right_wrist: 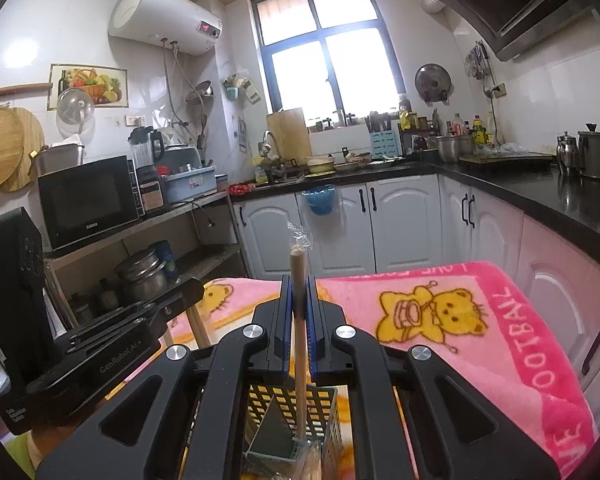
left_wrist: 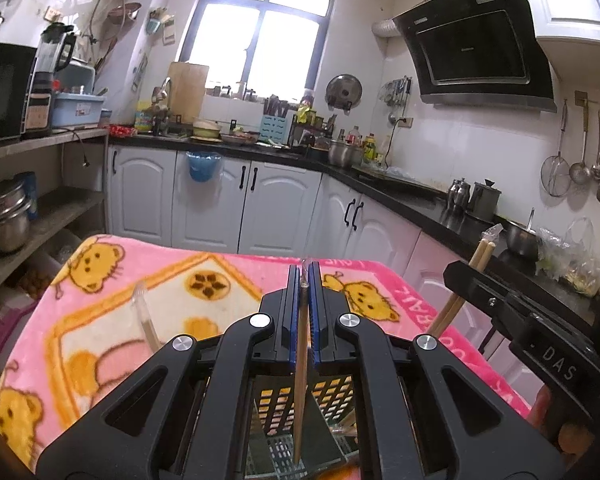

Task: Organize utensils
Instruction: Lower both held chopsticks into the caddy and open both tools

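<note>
My left gripper [left_wrist: 305, 268] is shut on a thin wooden chopstick [left_wrist: 300, 380] in a clear wrapper. The stick's lower end hangs inside a perforated utensil basket [left_wrist: 332, 392] right below the jaws. My right gripper [right_wrist: 299, 280] is shut on another wooden chopstick [right_wrist: 297, 264] with crumpled clear wrap at its top. That stick's lower end reaches into the same basket [right_wrist: 320, 412]. Each gripper shows in the other's view, the right gripper [left_wrist: 466, 276] and the left gripper [right_wrist: 196, 292]. One more wrapped chopstick [left_wrist: 146, 320] lies on the pink bear blanket [left_wrist: 100, 280].
The blanket [right_wrist: 500, 340] covers a small table amid white cabinets [left_wrist: 260, 200] and a black L-shaped counter [right_wrist: 540, 188] crowded with pots and bottles. A shelf with a microwave [right_wrist: 88, 200] and steel pots stands at the left.
</note>
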